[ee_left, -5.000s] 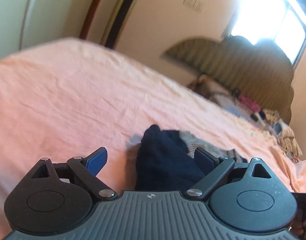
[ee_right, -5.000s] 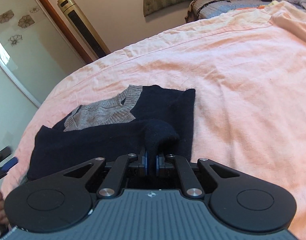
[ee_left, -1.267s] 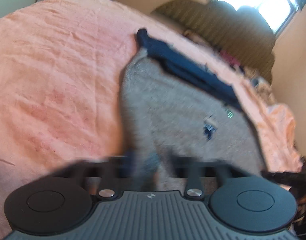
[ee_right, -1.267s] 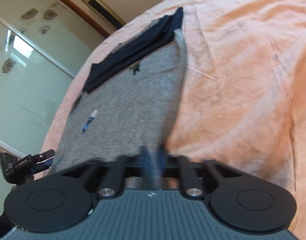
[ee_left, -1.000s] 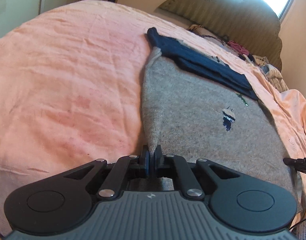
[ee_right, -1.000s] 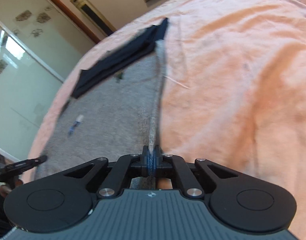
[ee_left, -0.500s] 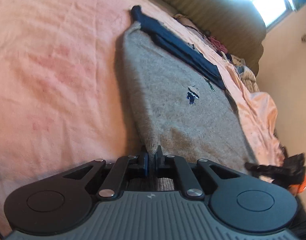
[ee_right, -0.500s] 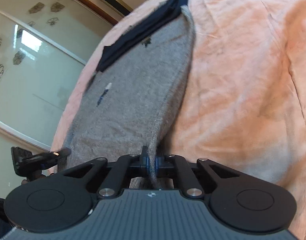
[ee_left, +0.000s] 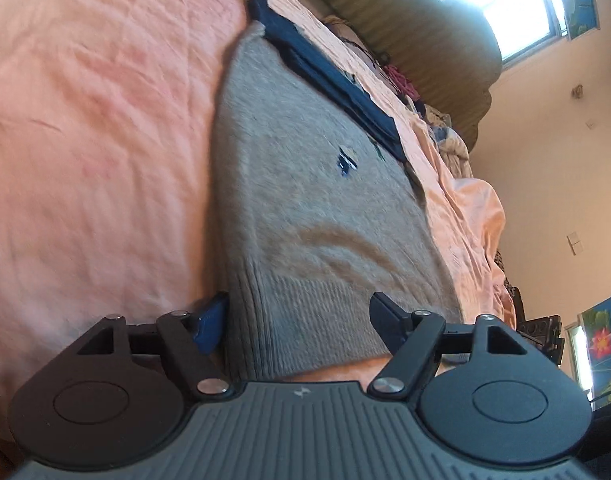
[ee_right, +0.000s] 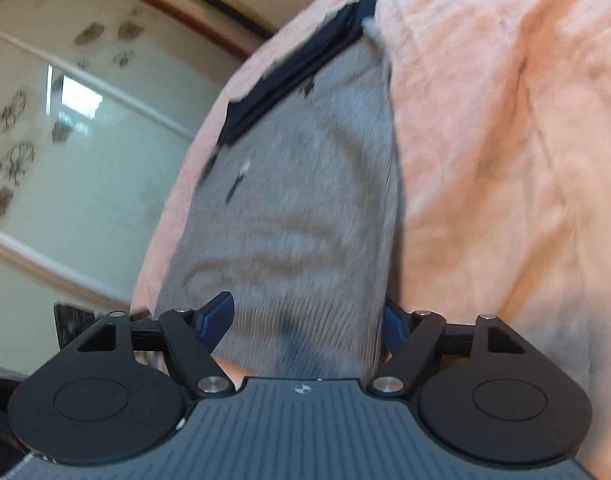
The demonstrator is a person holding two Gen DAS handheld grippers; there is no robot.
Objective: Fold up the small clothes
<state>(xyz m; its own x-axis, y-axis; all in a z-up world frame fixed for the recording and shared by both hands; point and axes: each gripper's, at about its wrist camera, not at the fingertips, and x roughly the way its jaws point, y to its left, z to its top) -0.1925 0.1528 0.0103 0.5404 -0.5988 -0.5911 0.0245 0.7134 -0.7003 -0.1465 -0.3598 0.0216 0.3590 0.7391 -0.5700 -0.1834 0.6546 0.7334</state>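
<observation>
Pink bedsheet (ee_left: 85,128) carries one grey sweater (ee_left: 305,208), its hem just released by both opening hand-held grippers (ee_left: 299,320) (ee_right: 307,320).

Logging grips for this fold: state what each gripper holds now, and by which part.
Nothing is held. The left gripper and right gripper have just been opening; the grey sweater hem lies loose between their jaws on the bed.

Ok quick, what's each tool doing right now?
Left tool: jaws just opened, holding nothing; grey sweater hem lies between them.
Right tool: same, just opened over the hem.
</observation>
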